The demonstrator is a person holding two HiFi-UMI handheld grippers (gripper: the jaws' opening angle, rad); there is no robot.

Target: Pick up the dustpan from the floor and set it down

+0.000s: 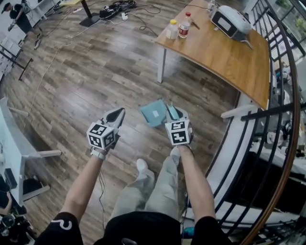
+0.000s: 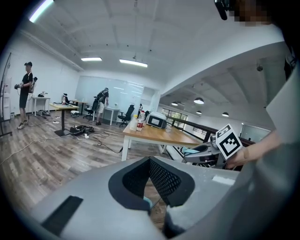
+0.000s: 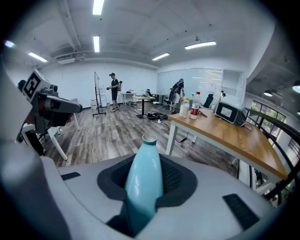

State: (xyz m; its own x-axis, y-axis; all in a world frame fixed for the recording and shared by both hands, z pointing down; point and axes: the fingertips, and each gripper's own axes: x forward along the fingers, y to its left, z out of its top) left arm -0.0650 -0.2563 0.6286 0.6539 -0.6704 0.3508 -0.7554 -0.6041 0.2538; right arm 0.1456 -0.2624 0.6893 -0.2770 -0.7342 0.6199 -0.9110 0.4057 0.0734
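Note:
The teal dustpan (image 1: 153, 113) hangs low over the wooden floor, just ahead of my feet. Its teal handle (image 3: 143, 180) runs up between the pads of my right gripper (image 3: 146, 165), which is shut on it; in the head view that gripper (image 1: 174, 114) is at the pan's right edge. My left gripper (image 1: 116, 116) is off to the pan's left and apart from it. Its jaws meet at the tips with nothing held (image 2: 150, 163). From the left gripper view, the right gripper (image 2: 209, 151) and its marker cube appear at the right.
A wooden table (image 1: 224, 55) with two bottles (image 1: 178, 28) and a white device (image 1: 229, 21) stands ahead on the right. A dark railing (image 1: 282, 119) curves down the right side. Cables (image 1: 119, 9) lie far ahead, and a white frame (image 1: 19, 148) is at the left. My shoe (image 1: 142, 165) is below the pan.

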